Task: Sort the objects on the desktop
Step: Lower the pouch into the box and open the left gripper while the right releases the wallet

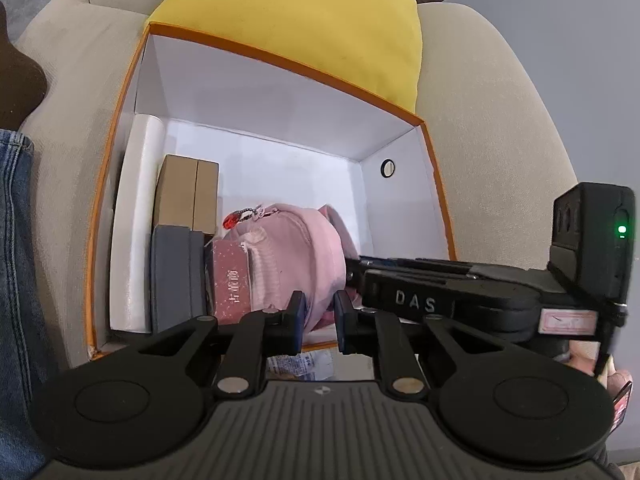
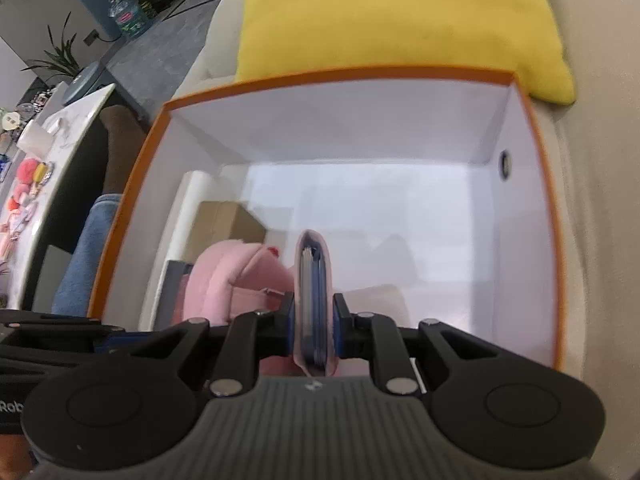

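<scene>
One orange-edged cardboard box with smooth white inner walls is seen standing on a beige upholstered sofa, with one yellow fabric cushion just behind it. One round metal-ringed eyelet is set in the box's right wall.

Inside the box, along the left wall, one white glossy roll is laid lengthwise. Beside it, two brown cardboard cartons are stood side by side, and nearer the camera two grey flat cases are set upright. One reddish packet with printed characters is wedged between the grey cases and one soft pink plush pouch, which carries one red bead charm on a ball chain.

The left gripper is held over the near edge of the box, its blue-padded fingers parted by a narrow gap with nothing seen between them. One crinkled printed wrapper is visible beneath it.

The right gripper is clamped on one slim pink-covered wallet, held edge-on and upright above the box interior, with blue and grey layers showing at its edge. The right half of the box floor is seen as plain white card.
</scene>
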The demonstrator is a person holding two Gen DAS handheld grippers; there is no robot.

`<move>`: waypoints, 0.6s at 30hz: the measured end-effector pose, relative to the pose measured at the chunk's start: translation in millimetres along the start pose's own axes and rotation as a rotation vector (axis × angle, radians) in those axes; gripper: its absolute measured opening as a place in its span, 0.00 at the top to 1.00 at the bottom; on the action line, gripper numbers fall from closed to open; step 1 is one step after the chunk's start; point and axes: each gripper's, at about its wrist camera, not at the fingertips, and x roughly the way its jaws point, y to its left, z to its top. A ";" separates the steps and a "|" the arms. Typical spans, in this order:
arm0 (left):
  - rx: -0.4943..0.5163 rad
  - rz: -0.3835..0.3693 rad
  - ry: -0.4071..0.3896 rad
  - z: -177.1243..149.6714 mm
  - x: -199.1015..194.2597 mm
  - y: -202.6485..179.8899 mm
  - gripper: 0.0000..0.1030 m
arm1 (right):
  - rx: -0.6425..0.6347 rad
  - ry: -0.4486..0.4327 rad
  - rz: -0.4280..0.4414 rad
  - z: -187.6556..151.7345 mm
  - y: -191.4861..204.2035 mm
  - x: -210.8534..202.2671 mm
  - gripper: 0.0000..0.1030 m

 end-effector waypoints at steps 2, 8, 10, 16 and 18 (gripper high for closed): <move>-0.003 0.003 0.006 0.0 3.3 0.6 0.84 | -0.003 0.002 -0.004 -0.6 4.5 0.6 0.80; 0.003 0.007 0.008 -4.4 7.0 6.5 0.84 | 0.113 0.032 0.063 -1.8 -14.2 0.7 0.74; 0.003 0.004 0.004 -5.8 6.2 8.4 0.84 | 0.156 0.043 0.104 -4.3 -22.8 0.2 0.72; 0.015 0.005 -0.006 -8.8 4.0 9.7 0.83 | 0.221 0.052 0.213 -7.6 -32.9 -7.5 0.70; 0.021 0.004 -0.008 -9.3 4.1 9.3 0.83 | 0.210 0.033 0.223 -6.8 -30.3 -12.8 0.70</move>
